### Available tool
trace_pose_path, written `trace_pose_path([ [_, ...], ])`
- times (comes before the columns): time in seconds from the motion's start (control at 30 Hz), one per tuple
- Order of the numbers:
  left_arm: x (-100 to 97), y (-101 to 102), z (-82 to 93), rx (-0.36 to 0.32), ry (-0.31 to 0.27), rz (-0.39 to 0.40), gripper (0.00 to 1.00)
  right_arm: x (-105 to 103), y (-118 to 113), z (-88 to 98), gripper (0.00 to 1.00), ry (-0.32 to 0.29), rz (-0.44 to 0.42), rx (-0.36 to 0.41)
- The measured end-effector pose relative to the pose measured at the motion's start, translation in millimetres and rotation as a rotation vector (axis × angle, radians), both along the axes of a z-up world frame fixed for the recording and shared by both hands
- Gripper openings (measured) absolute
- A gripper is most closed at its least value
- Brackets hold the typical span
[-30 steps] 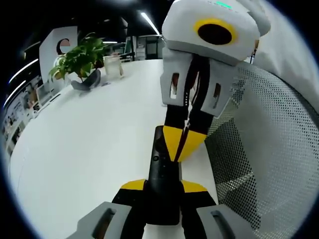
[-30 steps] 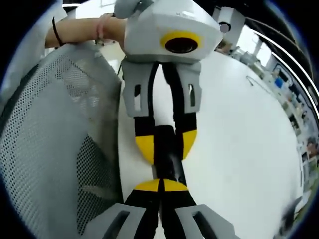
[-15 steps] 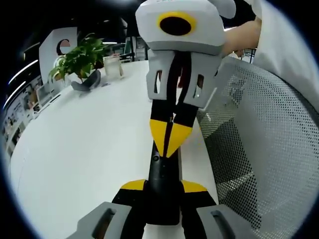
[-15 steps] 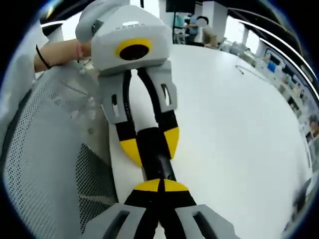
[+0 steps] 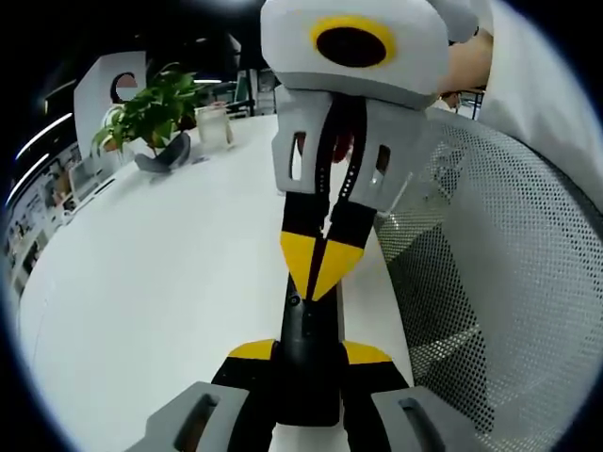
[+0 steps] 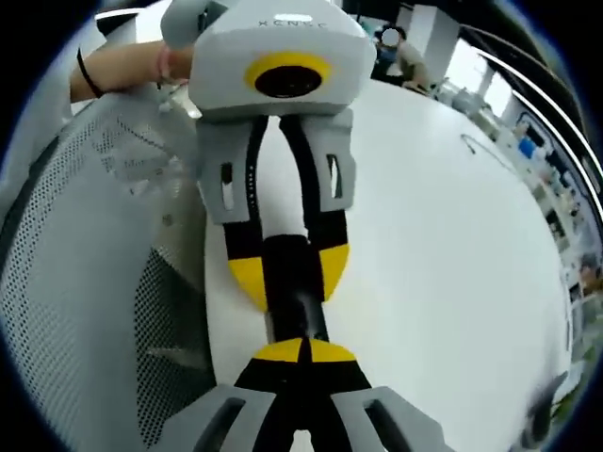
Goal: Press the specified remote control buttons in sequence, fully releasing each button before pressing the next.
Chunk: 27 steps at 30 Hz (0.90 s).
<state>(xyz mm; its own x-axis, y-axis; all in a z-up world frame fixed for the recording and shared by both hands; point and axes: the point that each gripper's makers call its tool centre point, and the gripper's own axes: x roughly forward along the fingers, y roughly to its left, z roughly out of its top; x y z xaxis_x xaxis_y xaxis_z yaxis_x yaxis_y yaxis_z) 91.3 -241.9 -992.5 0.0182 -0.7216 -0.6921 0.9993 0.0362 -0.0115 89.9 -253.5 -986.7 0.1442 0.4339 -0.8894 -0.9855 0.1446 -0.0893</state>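
Remote (image 5: 306, 330): black, slim, clamped between the jaws of the left gripper (image 5: 306, 363) at the table's (image 5: 170, 273) near edge, beside a mesh chair (image 5: 509, 282). Right gripper (image 5: 318, 268): tips pinched together, poised over the buttons. Risk: an off-centre press may tilt the remote in its clamp or catch a neighbouring button.

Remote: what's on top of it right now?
The right gripper, shut, has its yellow tips on the remote, which the left gripper clamps over the white table. The tips hide which button.
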Motion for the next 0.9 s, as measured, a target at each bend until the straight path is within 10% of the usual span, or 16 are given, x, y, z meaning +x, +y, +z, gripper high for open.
trace_pose_path([
  [0.23,0.5,-0.2,-0.1,-0.003,0.001,0.002,0.24,3.2,-0.4,-0.2,0.0,-0.02,-0.011,0.001],
  [0.47,0.4,-0.3,-0.6,-0.006,-0.001,0.005,0.24,6.4,-1.8,1.5,0.0,0.122,-0.12,0.124],
  [0.9,0.1,-0.1,-0.4,-0.005,0.003,0.004,0.24,14.0,-2.0,-0.7,0.0,0.217,-0.099,0.093],
])
